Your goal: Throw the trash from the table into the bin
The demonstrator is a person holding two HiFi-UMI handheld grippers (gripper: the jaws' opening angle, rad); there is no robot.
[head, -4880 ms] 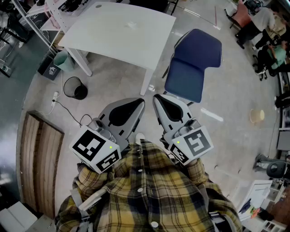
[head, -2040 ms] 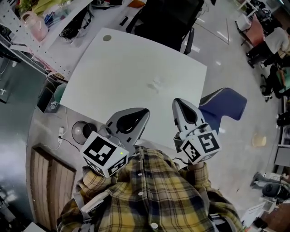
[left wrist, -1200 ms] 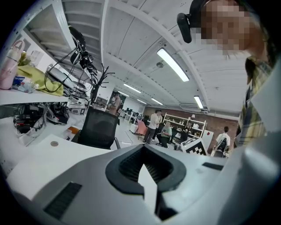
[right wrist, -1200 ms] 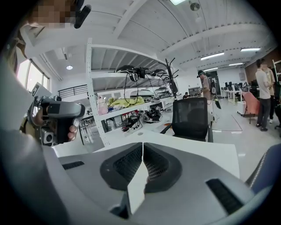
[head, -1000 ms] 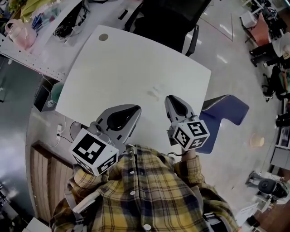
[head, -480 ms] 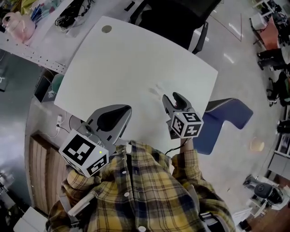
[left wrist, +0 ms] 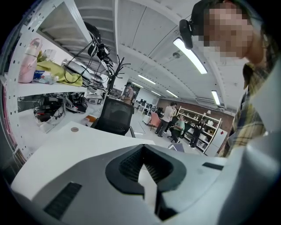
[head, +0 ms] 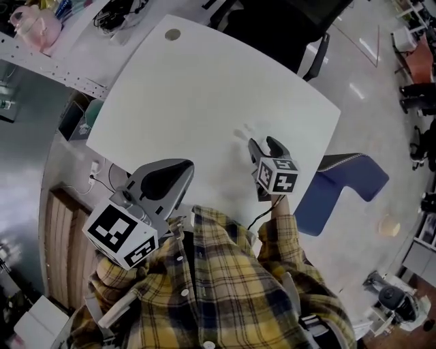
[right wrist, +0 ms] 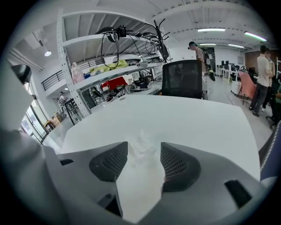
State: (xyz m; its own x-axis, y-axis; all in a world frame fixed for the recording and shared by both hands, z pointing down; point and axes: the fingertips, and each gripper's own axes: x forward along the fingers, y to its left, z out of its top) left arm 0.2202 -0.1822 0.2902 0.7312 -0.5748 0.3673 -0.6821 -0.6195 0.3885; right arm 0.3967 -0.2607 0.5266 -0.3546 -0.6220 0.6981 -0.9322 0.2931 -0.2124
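Note:
A small crumpled white tissue (head: 242, 131) lies on the white table (head: 177, 88), toward its near right side. My right gripper (head: 263, 143) hangs low over the table just short of it, jaws opening. In the right gripper view the tissue (right wrist: 141, 141) sits at the mouth of the right gripper (right wrist: 144, 148), level with the fingertips, and the pads do not press on it. My left gripper (head: 187, 165) is shut and empty over the table's near edge. In its own view the left gripper (left wrist: 141, 148) looks across bare table. No bin is in view.
A black office chair (head: 272, 20) stands at the table's far side and a blue chair (head: 347, 184) by its right corner. A cluttered shelf (head: 41, 34) runs along the left, with cables (head: 95, 174) on the floor below. People stand far off (right wrist: 263, 79).
My right gripper has come down toward the table and up to the tissue, and its jaws have gone from shut to wide apart. The left gripper sank a little.

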